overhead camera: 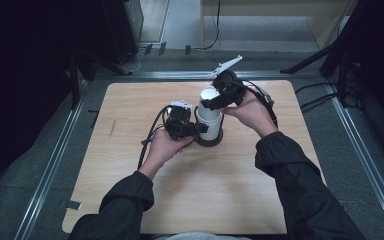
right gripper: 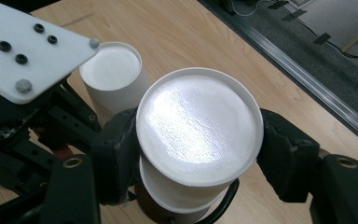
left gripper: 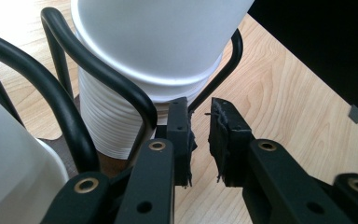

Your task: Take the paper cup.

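A stack of upturned white paper cups (overhead camera: 209, 120) stands in a black wire rack (left gripper: 98, 70) on a round brown base (overhead camera: 211, 143) at the table's middle. My right gripper (overhead camera: 211, 103) comes at the stack from the far right. In the right gripper view it (right gripper: 198, 149) is shut on the top cup (right gripper: 198, 116), one pad on each side just under its flat bottom. My left gripper (overhead camera: 199, 129) sits low at the stack's left. In the left gripper view it (left gripper: 200, 135) has a narrow gap between its pads and pinches a wire of the rack at their tips.
A second, shorter stack of white cups (right gripper: 112, 70) stands in the same rack, beside the left gripper's white top plate (right gripper: 28, 51). The wooden table (overhead camera: 205, 195) has a metal rail (overhead camera: 50, 165) at its left. Dark stands and cables lie beyond the far edge.
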